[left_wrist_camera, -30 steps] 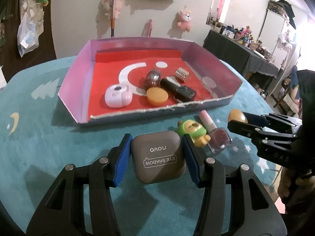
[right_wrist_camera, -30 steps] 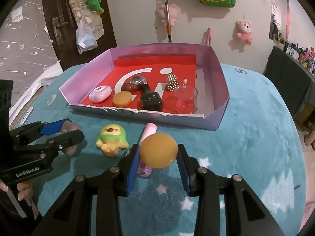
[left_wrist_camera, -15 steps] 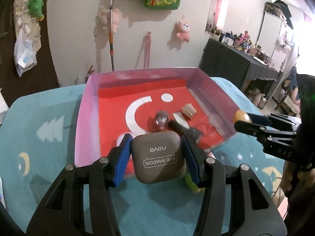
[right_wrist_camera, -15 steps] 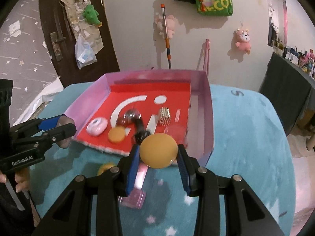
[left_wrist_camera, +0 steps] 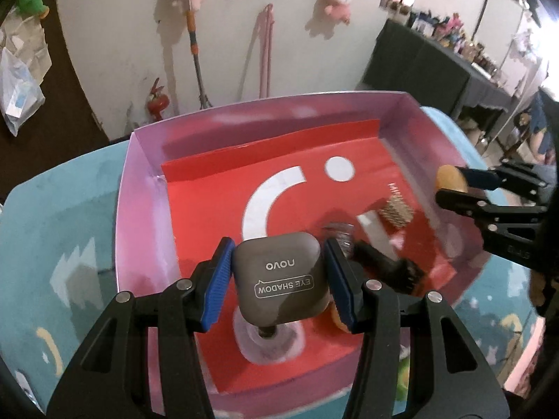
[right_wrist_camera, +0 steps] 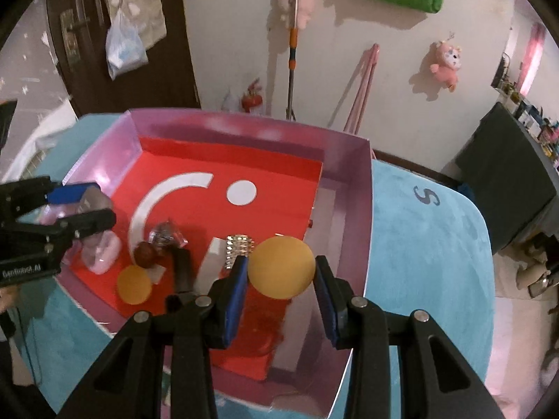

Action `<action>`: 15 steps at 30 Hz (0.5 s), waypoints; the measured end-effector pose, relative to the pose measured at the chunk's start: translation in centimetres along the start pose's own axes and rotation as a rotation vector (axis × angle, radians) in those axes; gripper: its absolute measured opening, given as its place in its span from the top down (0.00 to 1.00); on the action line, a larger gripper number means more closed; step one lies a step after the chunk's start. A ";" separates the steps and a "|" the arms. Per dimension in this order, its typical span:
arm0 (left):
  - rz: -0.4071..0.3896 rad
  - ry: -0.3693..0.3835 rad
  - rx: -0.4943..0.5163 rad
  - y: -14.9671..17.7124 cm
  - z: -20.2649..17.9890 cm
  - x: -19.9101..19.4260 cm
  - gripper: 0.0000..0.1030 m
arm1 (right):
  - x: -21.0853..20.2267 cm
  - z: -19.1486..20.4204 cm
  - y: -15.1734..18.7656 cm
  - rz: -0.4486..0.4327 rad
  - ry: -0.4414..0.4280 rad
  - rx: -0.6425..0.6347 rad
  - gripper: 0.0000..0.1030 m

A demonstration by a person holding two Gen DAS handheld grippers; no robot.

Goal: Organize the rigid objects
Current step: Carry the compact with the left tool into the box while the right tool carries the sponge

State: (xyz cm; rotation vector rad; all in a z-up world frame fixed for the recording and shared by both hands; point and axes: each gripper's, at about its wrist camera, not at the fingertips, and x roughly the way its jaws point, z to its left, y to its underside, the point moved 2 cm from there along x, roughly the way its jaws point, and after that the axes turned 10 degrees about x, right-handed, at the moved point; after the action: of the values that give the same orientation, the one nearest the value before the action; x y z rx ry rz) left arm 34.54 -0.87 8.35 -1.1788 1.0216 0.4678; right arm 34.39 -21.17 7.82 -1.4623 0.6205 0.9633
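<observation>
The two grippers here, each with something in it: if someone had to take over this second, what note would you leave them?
Left gripper: shut on the grey eye shadow case, held above the near part of the pink box.
Right gripper: shut on the orange disc, held above the box's right side.
In the box: a white pod, a second orange disc, a brown bottle, a black piece and a studded gold piece.
Done: both items picked up and brought over the box.
Left: lower and release both. A green toy seems to lie outside the box's near edge; collect it afterwards.
</observation>
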 end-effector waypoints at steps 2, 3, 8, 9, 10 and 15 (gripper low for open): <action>0.025 -0.004 0.011 -0.3 0.3 0.8 0.52 | 0.7 0.2 -0.5 0.029 0.006 -0.029 0.61; 0.036 0.001 0.016 -0.3 0.3 1.2 0.52 | 0.9 0.3 -0.7 0.041 0.004 -0.036 0.61; 0.102 -0.003 0.018 -0.4 0.8 3.4 0.52 | 1.9 1.1 -1.4 0.106 0.023 -0.109 0.61; 0.105 -0.002 0.015 -0.4 0.8 3.5 0.52 | 1.9 1.2 -1.5 0.112 0.023 -0.121 0.61; 0.106 0.003 0.013 -0.4 0.8 3.7 0.52 | 1.9 1.3 -1.6 0.116 0.024 -0.127 0.61; 0.115 0.000 0.009 -0.6 0.9 4.6 0.52 | 2.5 2.0 -2.1 0.151 0.043 -0.183 0.61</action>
State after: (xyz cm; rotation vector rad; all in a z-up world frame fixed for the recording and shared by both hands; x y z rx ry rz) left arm 37.71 -1.15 4.81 -1.1162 1.0943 0.5526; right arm 36.97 -18.54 6.96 -1.6184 0.6969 1.1326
